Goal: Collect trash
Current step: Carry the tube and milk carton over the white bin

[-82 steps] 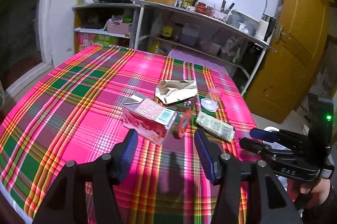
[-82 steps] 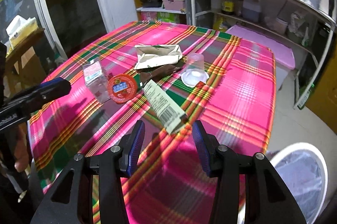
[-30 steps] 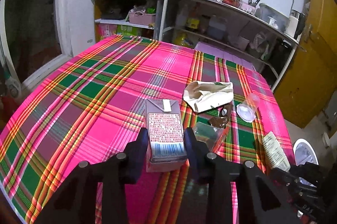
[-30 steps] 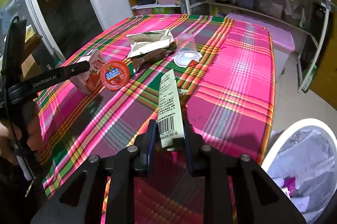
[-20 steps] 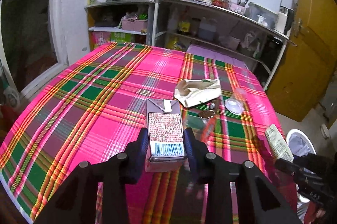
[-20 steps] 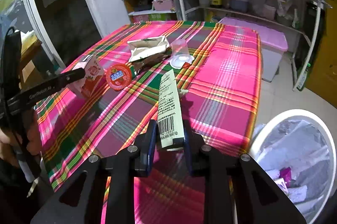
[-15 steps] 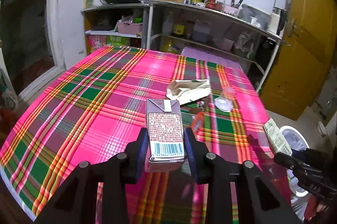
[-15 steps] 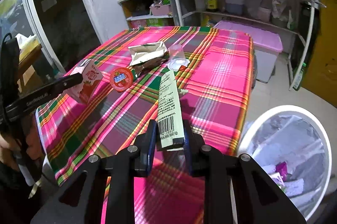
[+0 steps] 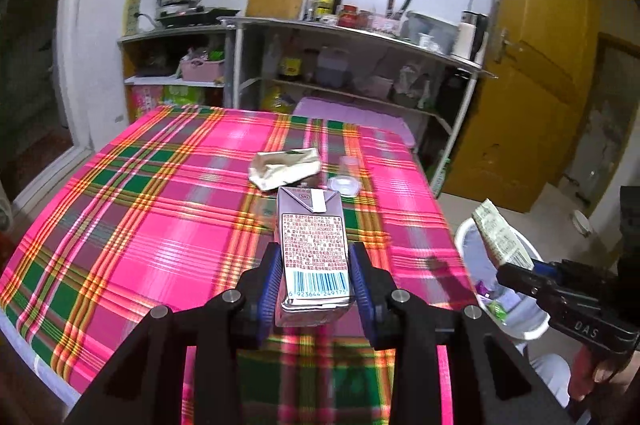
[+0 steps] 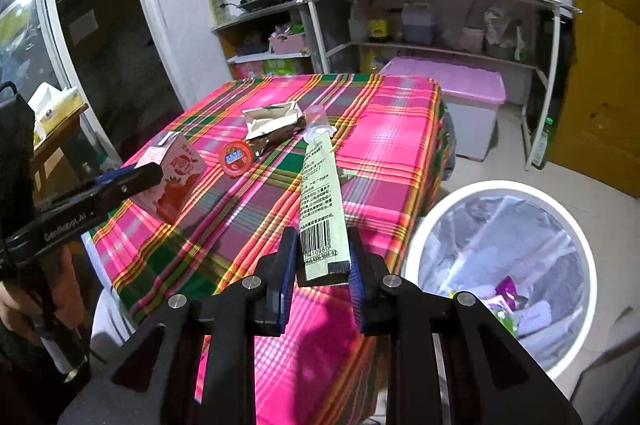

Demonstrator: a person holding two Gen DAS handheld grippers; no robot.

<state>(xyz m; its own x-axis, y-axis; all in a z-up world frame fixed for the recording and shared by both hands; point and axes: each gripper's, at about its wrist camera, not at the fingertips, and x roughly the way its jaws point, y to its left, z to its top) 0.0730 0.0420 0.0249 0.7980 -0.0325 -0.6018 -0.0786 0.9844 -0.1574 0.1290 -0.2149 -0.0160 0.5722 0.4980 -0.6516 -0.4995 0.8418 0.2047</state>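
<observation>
Your left gripper [image 9: 316,285] points down at 12 o'clock, jaws clamped on a carton [image 9: 312,249]. Your right gripper [image 10: 322,265], at its 3 o'clock, pinches a wrapper [image 10: 320,201].

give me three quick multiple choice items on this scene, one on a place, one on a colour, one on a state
1. Where is the white trash bin?
A. on the table
B. on the floor beside the table
C. on the shelf

2. What colour is the round lid on the tablecloth?
A. red
B. blue
C. black

3. What is the left hand-held gripper doing?
A. open over nothing
B. shut on the drink carton
C. shut on a cup

Answers:
1. B, the bin stands on the floor by the table's edge, liner inside.
2. A, the lid is red with a small blue label.
3. B, the blue pads press both sides of the carton, lifted off the cloth.
</observation>
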